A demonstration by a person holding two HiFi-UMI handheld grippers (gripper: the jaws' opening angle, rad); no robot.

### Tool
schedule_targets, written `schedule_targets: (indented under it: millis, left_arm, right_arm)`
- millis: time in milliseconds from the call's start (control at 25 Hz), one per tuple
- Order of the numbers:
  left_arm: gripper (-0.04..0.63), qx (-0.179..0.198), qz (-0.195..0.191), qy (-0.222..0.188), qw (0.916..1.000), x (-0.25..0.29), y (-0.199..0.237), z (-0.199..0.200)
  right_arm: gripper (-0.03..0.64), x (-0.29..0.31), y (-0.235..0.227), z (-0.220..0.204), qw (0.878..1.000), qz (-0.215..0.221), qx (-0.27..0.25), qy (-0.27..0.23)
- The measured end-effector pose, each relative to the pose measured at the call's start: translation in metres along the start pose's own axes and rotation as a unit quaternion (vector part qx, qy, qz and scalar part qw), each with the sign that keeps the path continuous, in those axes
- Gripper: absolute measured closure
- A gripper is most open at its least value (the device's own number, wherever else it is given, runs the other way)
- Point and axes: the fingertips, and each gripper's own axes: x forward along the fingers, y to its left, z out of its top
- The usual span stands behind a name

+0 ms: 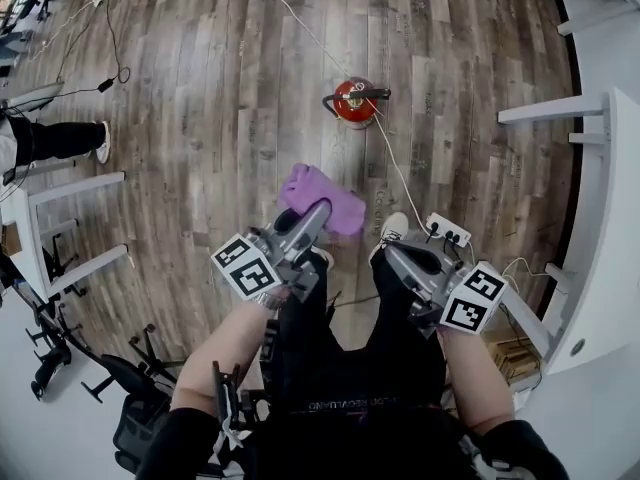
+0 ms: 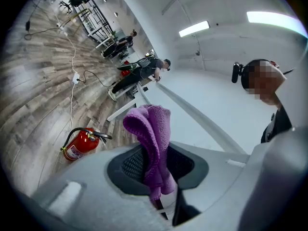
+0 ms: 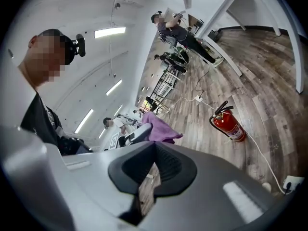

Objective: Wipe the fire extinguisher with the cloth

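The red fire extinguisher sits on the wooden floor, well apart from both claws. It seems to stand upright, though it is small from here. The left claw pinches the purple cloth, which flops past its tips. The right claw is pressed together, holding nothing. No wiping yet; the step in hand looks like bringing the cloth over. Next, the cloth must go down and forward until it touches the red tank.

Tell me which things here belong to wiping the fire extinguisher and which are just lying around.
For the job:
fire extinguisher, on the floor
purple cloth, clamped in the left gripper

Just lying about:
power strip
white cable
white table
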Motion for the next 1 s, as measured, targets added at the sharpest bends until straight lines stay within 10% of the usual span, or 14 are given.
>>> schedule_targets:
  millis: [400,1000]
  left_arm:
    - [0.504,-0.024,-0.029,-0.008,0.9992,0.052,0.123,-0.004]
    - [0.505,-0.108,-0.105,-0.014,0.9885,0.140,0.300,-0.038]
  right_arm:
    - [0.614,0.060,-0.097,-0.037,1.000,-0.010,0.013,-0.021]
    - [0.614,0.166,-0.261,-0.047,0.995,0.018,-0.098,-0.017]
